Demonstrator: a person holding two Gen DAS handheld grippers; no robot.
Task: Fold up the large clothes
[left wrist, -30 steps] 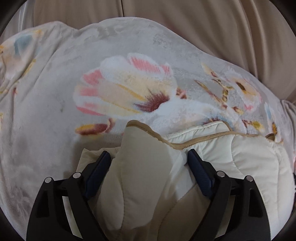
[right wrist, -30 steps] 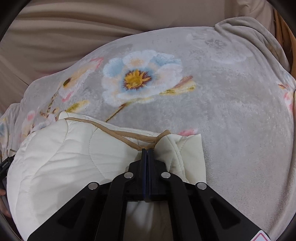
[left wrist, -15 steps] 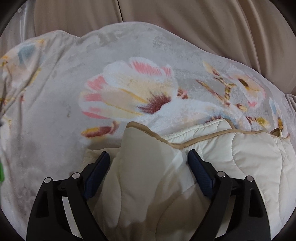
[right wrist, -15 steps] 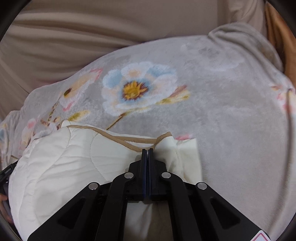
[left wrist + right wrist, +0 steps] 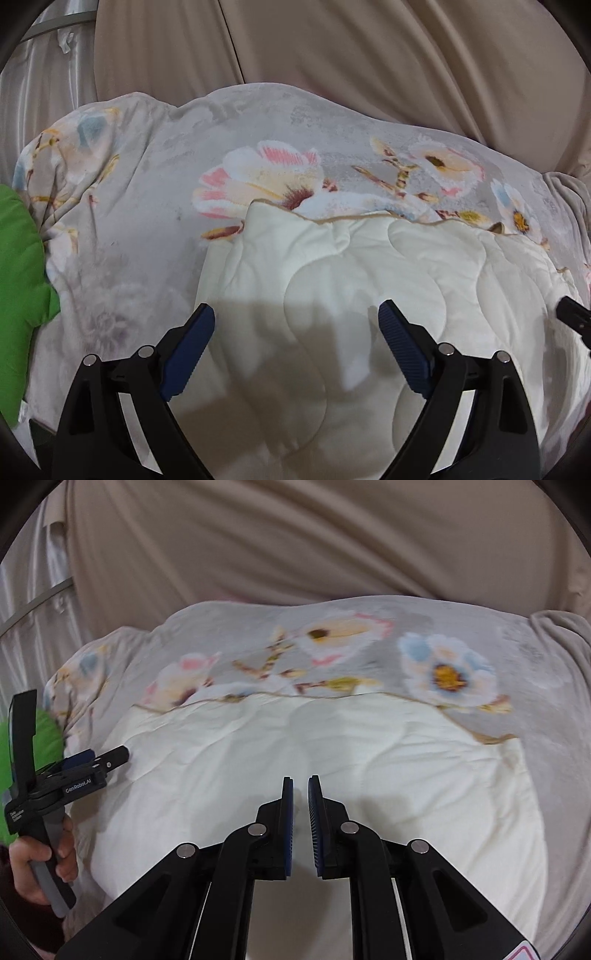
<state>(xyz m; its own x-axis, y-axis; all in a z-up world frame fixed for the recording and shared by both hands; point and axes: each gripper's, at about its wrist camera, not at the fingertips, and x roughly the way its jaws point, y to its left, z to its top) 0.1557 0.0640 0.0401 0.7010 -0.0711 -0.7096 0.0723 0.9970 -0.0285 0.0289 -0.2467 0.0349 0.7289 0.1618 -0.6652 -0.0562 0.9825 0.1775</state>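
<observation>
Now the cream quilted garment (image 5: 314, 760) lay crosswise beneath both tongs, left tongs (image 5: 296, 328) spread wide, right tongs (image 5: 300, 794) just parting, neither gripping.

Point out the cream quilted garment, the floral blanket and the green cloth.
cream quilted garment (image 5: 351, 295), left wrist view, on its quilted top.
floral blanket (image 5: 147, 206), left wrist view, on bare grey pile.
green cloth (image 5: 18, 266), left wrist view, on its middle.

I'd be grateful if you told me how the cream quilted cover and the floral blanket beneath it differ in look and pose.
The cream quilted cover is plain, with stitched curves and tan edging; the floral blanket is grey and fuzzy with big printed flowers. The cover lies folded on top, and the blanket spreads wider beneath it, showing on three sides. Both are soft bedding, and neither gripper holds either.
</observation>
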